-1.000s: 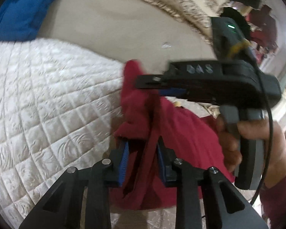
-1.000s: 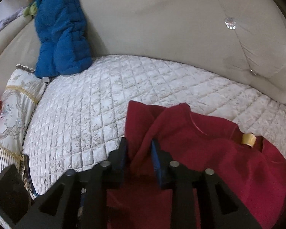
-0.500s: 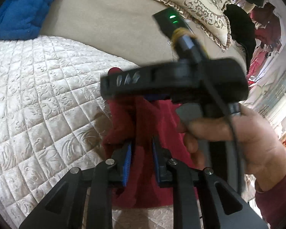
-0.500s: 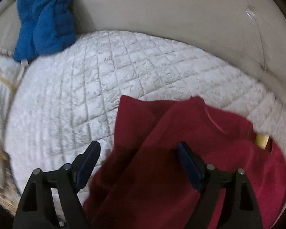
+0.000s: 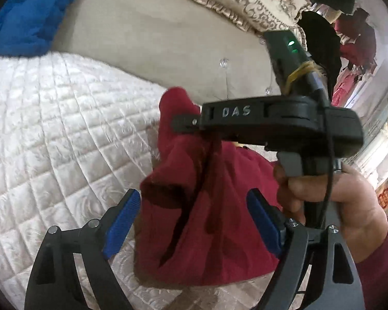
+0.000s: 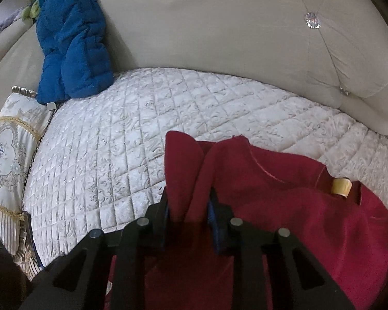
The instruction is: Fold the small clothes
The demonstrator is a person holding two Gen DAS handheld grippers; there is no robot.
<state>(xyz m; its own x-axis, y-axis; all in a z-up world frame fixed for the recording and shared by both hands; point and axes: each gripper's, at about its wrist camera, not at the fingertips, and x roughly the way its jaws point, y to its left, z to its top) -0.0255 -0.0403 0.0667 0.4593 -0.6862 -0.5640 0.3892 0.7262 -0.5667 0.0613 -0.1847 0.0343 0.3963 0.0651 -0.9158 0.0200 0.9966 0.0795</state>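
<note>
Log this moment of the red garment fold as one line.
stage: regrasp | left gripper: opening, pads clear of red garment | right gripper: closing on a garment fold | surface: quilted cover

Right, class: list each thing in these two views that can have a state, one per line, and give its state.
Red garment: bunched, partly lifted off the quilted cover.
Left tool: jaws opening, standing apart either side of the garment, not pressing it.
Right tool: jaws closing, pinching a fold of the garment.
Blue blanket: crumpled against the sofa back.
Quilted cover: spread flat.
</note>
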